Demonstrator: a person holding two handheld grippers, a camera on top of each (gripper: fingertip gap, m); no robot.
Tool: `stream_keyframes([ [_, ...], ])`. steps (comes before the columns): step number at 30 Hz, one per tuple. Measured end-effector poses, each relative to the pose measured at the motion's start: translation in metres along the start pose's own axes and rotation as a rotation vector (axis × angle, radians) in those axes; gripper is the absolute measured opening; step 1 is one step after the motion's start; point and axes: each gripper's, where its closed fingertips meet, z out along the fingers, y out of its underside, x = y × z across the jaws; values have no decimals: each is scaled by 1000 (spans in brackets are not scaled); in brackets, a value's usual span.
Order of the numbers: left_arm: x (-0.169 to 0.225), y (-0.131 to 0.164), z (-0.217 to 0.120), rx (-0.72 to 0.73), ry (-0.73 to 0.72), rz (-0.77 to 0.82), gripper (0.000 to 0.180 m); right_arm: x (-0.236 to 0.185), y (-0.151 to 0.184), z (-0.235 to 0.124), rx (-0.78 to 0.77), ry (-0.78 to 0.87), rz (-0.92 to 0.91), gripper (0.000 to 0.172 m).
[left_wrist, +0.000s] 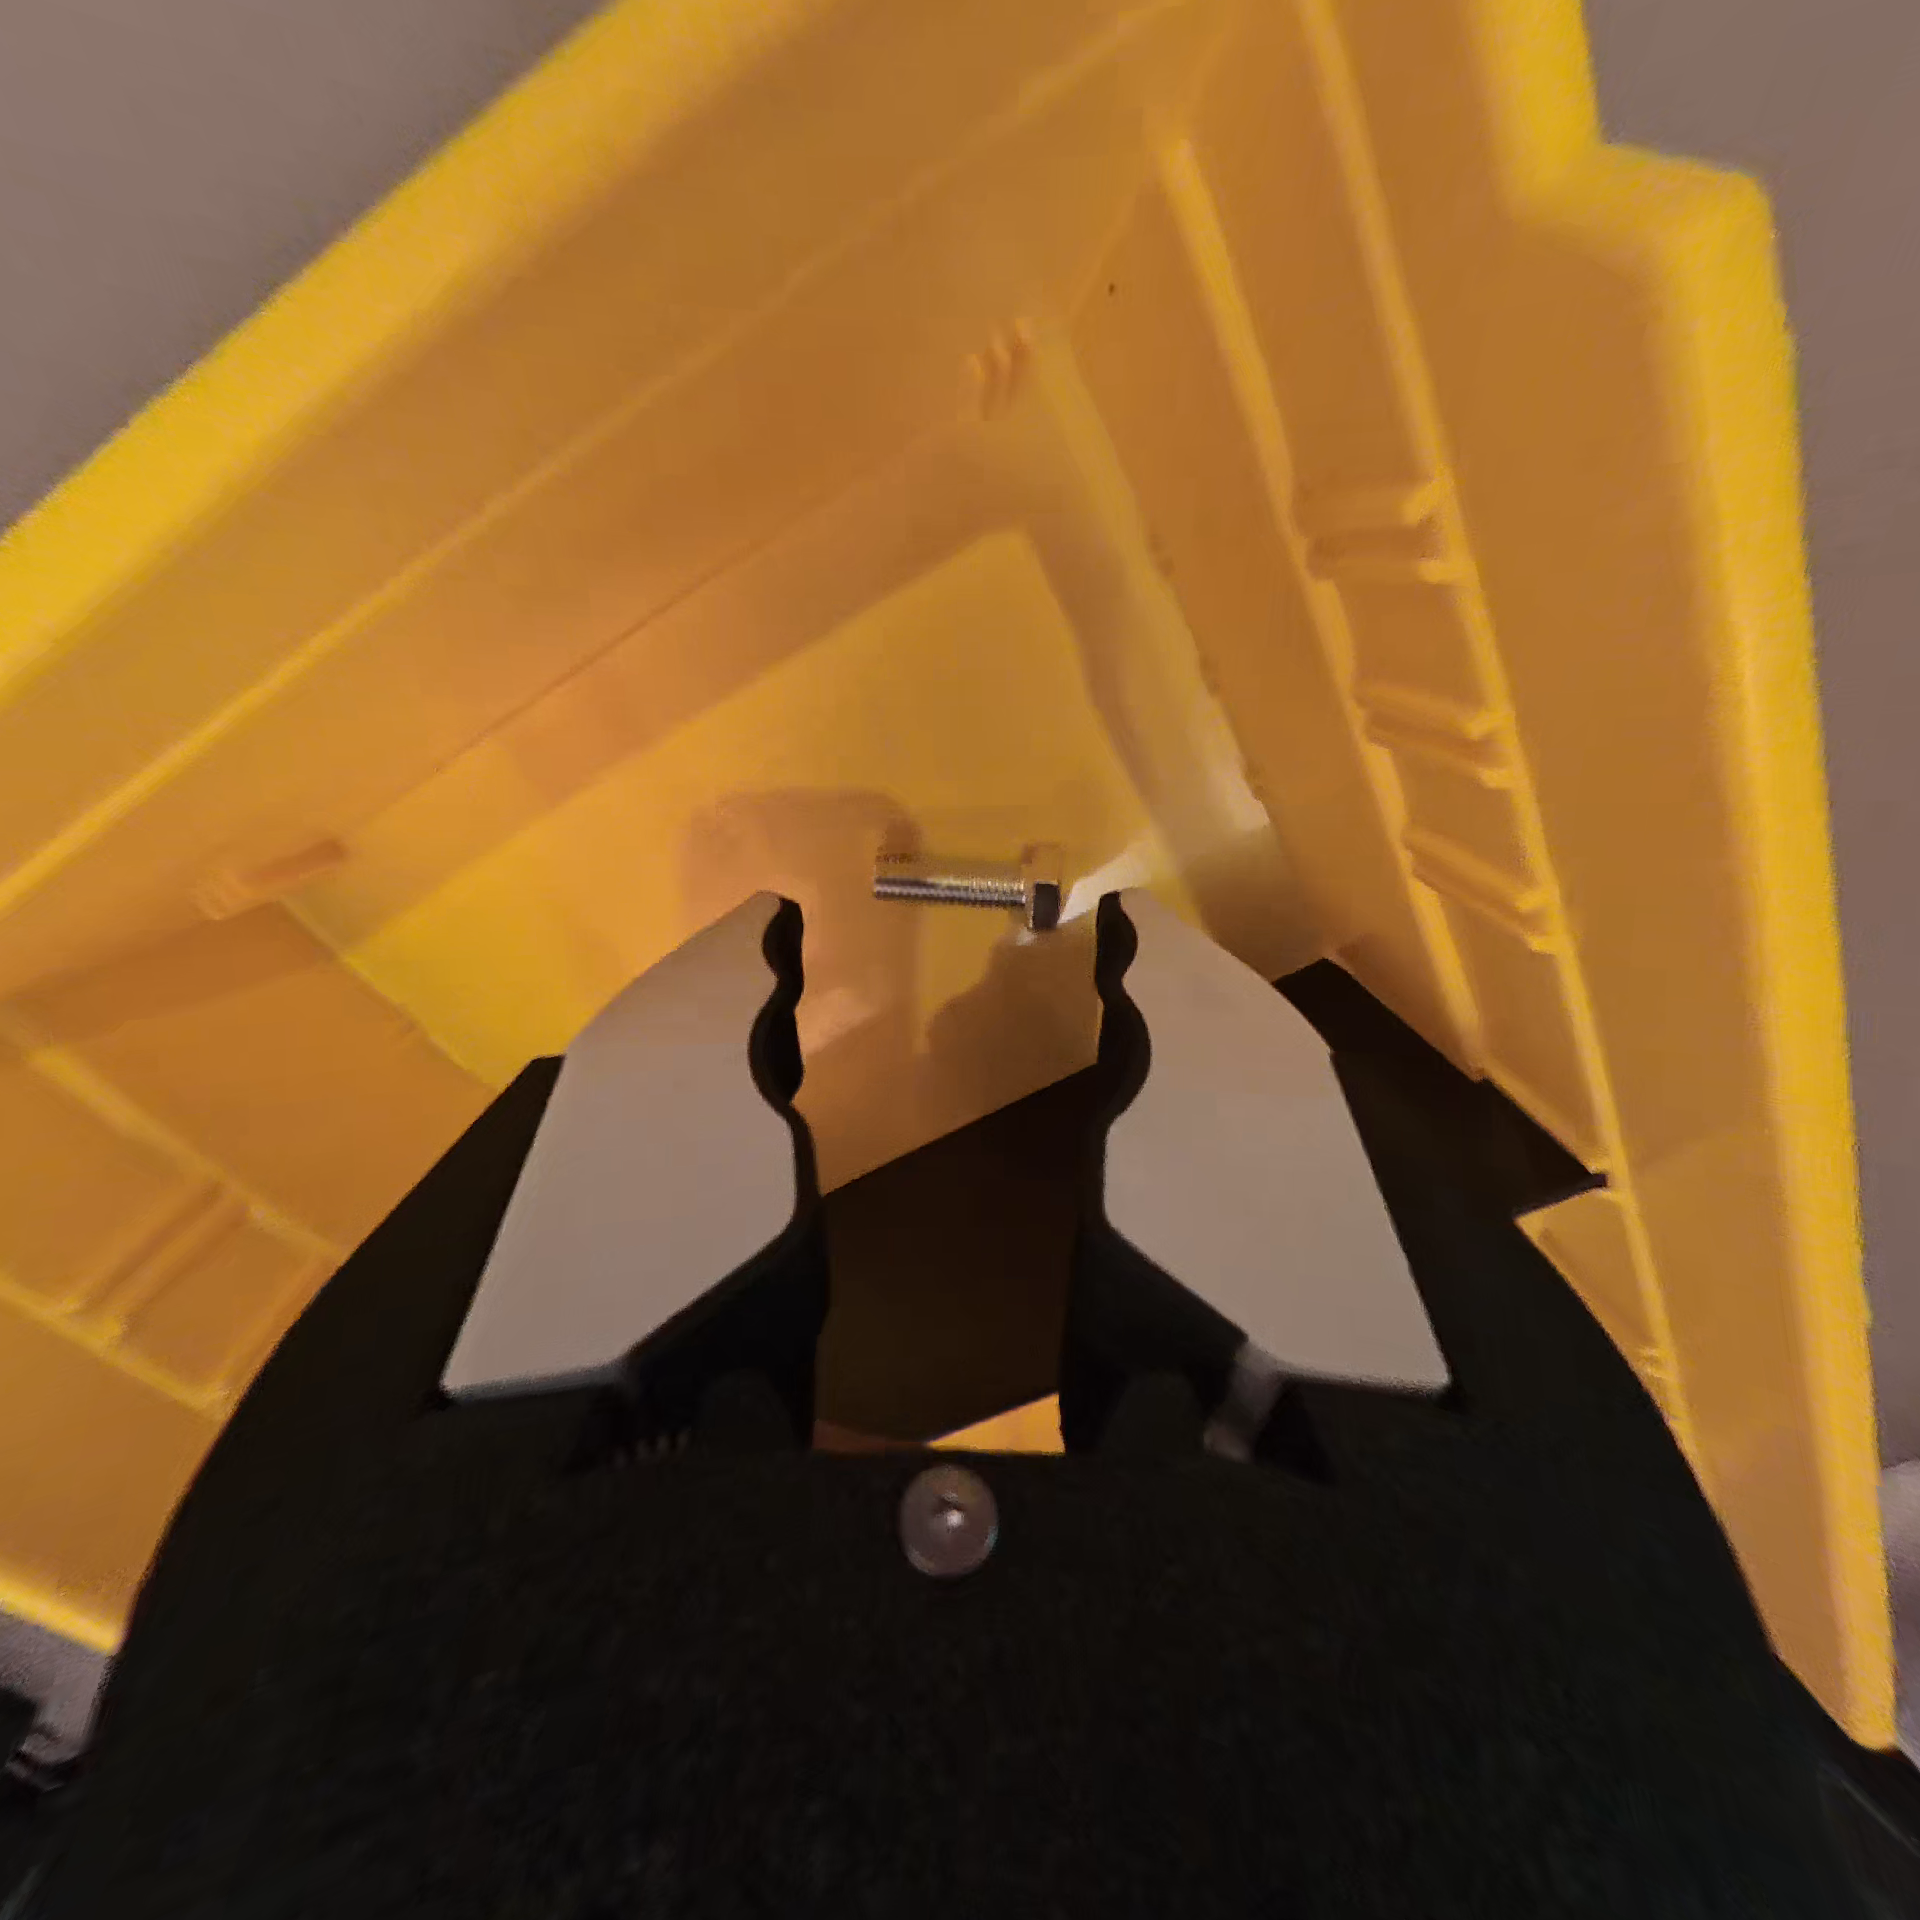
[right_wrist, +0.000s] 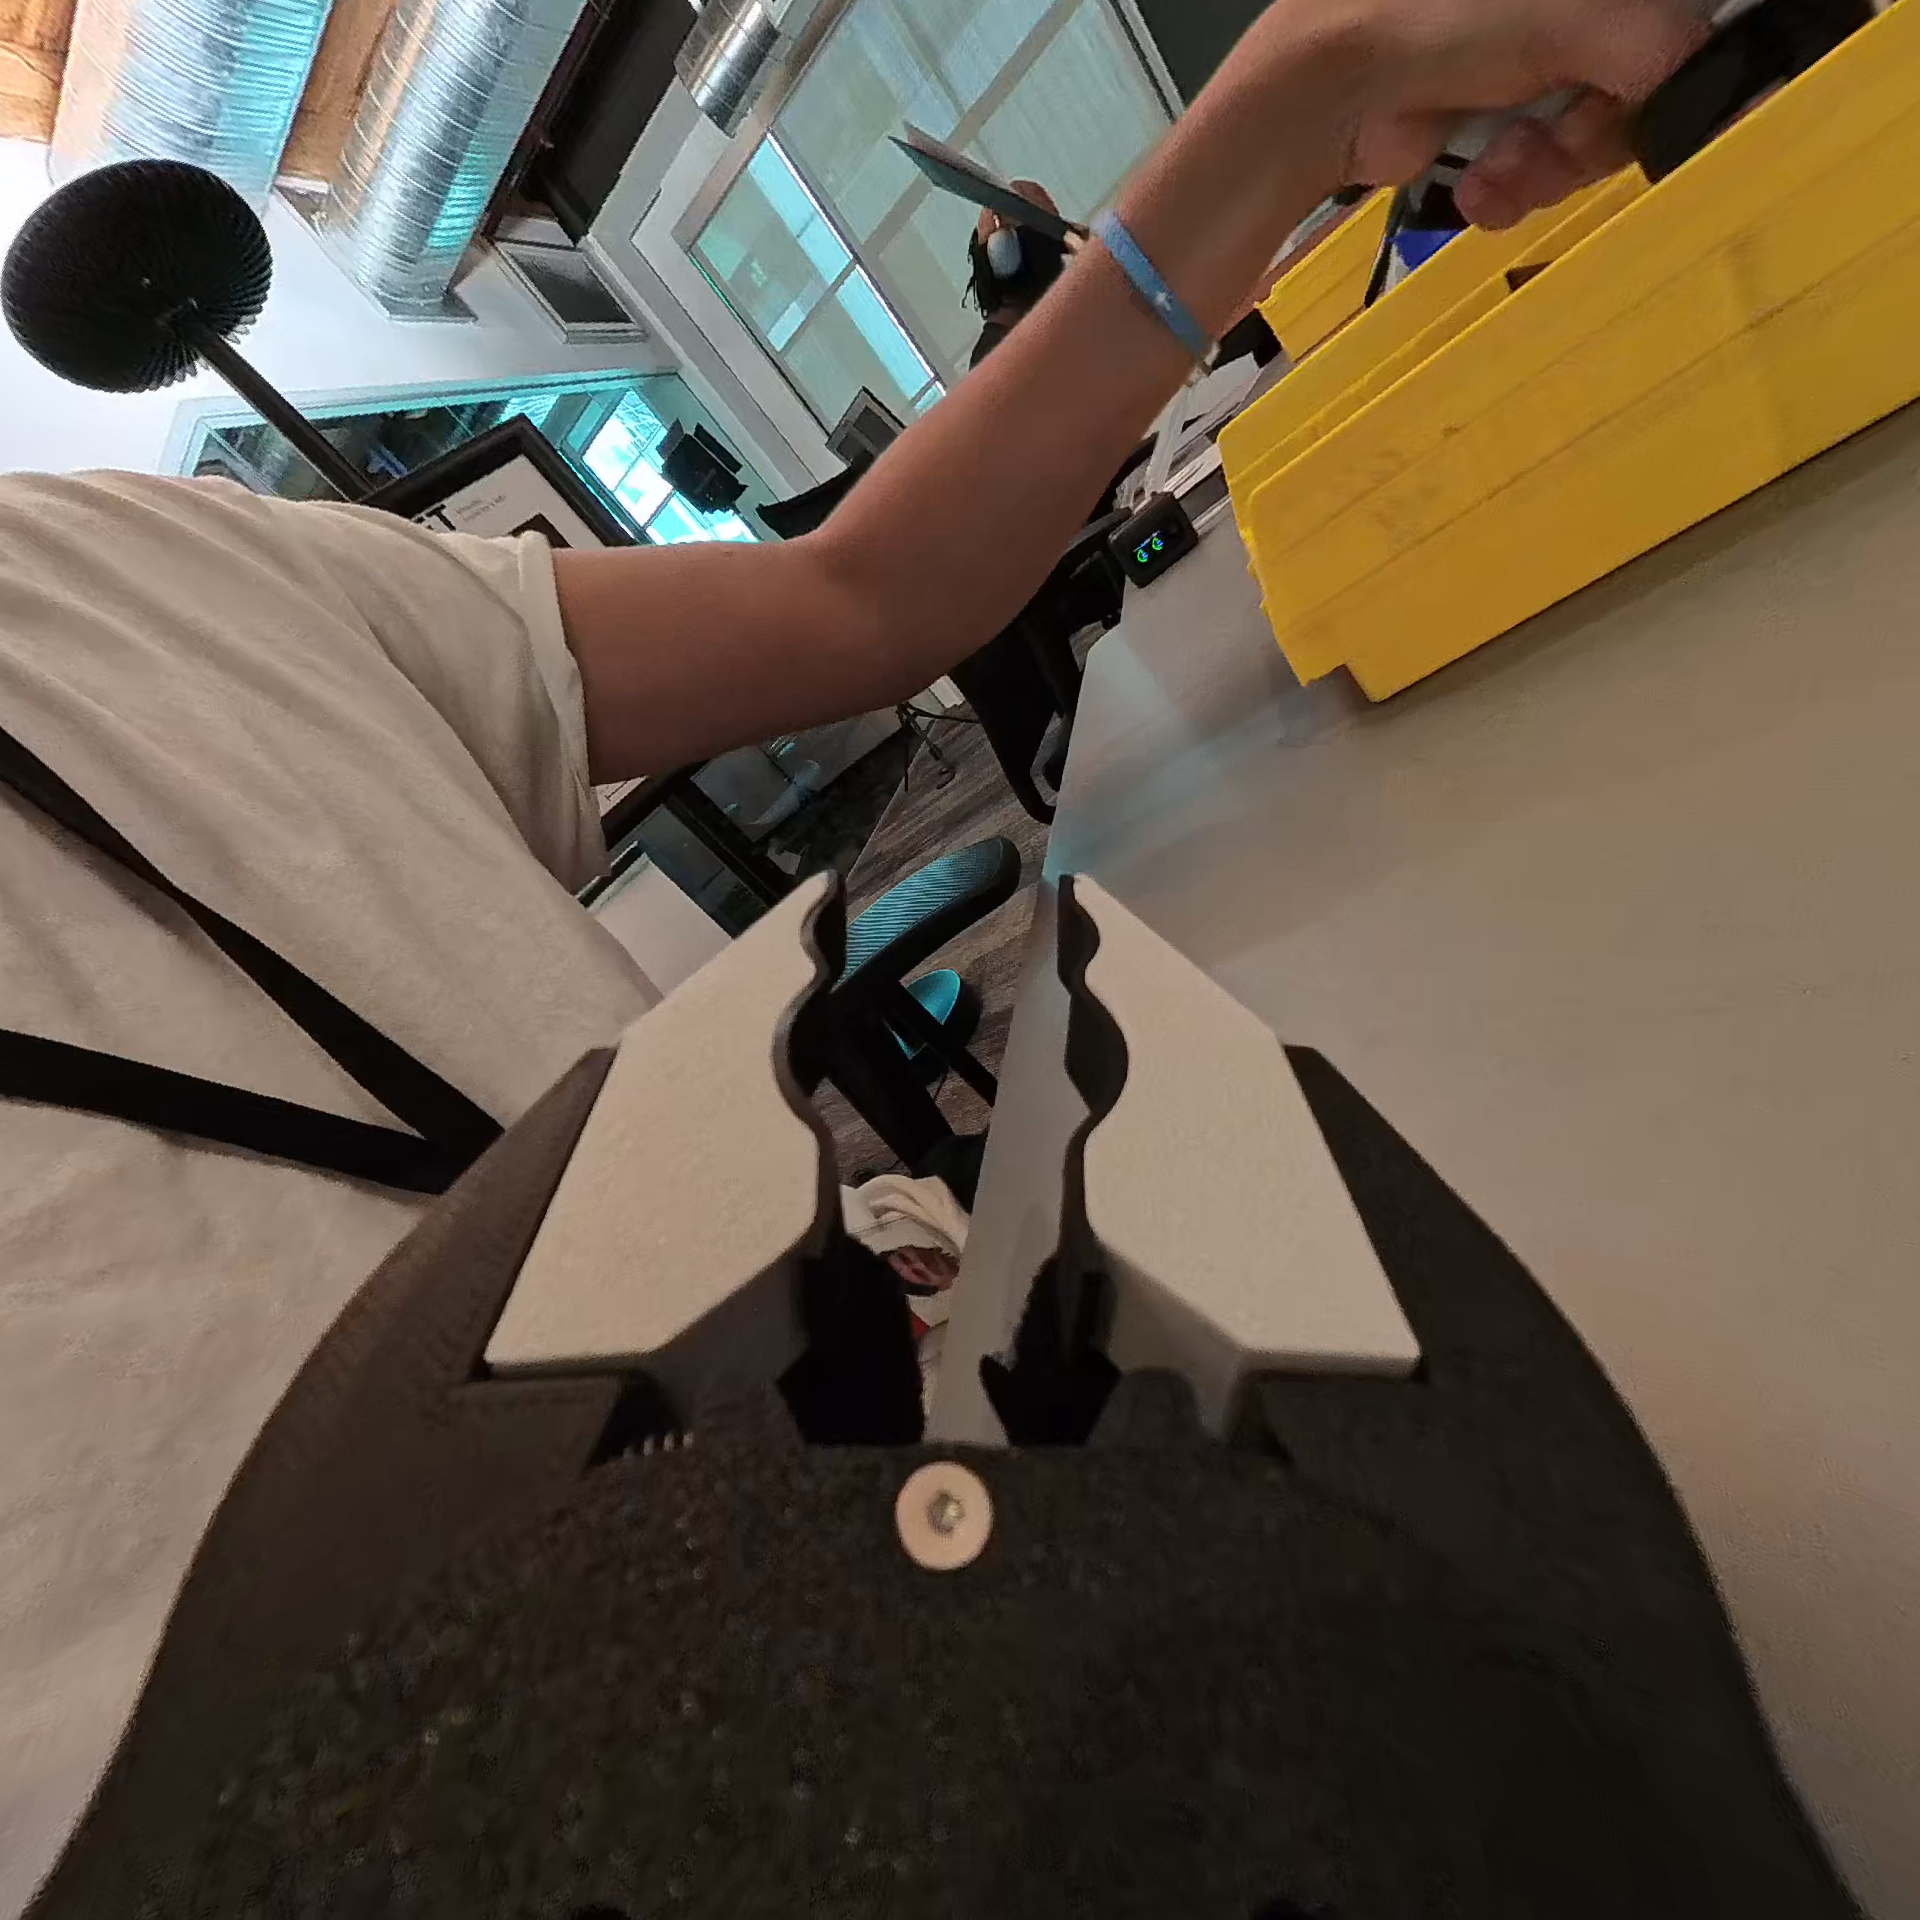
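Note:
In the left wrist view my left gripper (left_wrist: 940, 906) is open and reaches down into a yellow plastic bin (left_wrist: 623, 416). A small silver hex-head bolt (left_wrist: 966, 888) lies on its side on the bin floor, just beyond the fingertips, with its head close to the right fingertip (left_wrist: 1127, 914). Neither pad presses on it. In the right wrist view my right gripper (right_wrist: 951, 888) is open and empty. It is turned on its side at the edge of the grey table (right_wrist: 1455, 1039), away from the bins.
Yellow bins (right_wrist: 1558, 416) stand side by side on the table at the upper right. A person's arm (right_wrist: 935, 520) with a blue wristband reaches over them. A teal office chair (right_wrist: 925, 904) and floor lie beyond the table edge. The bin's ribbed wall (left_wrist: 1455, 623) rises close to the right finger. My right fingertips sit around 40 cm from my left ones.

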Motion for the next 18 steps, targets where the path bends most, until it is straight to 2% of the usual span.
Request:
stream_keyframes([
  [1, 0, 0, 3, -11, -3, 3, 54, 0, 0, 0, -1, 2, -9, 40],
  [4, -3, 4, 12, -61, -15, 9, 53, 0, 2, 0, -10, 6, -24, 39],
  [6, -2, 10, 17, -98, -11, 27, 46, 0, 2, 0, -11, 3, -18, 39],
  [8, 2, 11, 17, -102, 23, 45, 28, -1, 3, 1, -13, 0, -12, 39],
  [9, 3, 10, 14, -87, 33, 54, 8, -1, 3, 0, -14, 0, -14, 39],
  [13, 3, 0, -9, 56, 39, 113, 6, -2, 2, 0, -11, -1, -18, 39],
  [18, -7, 12, -23, 82, -27, 206, 6, -3, 4, 2, -18, -8, -14, 40],
])
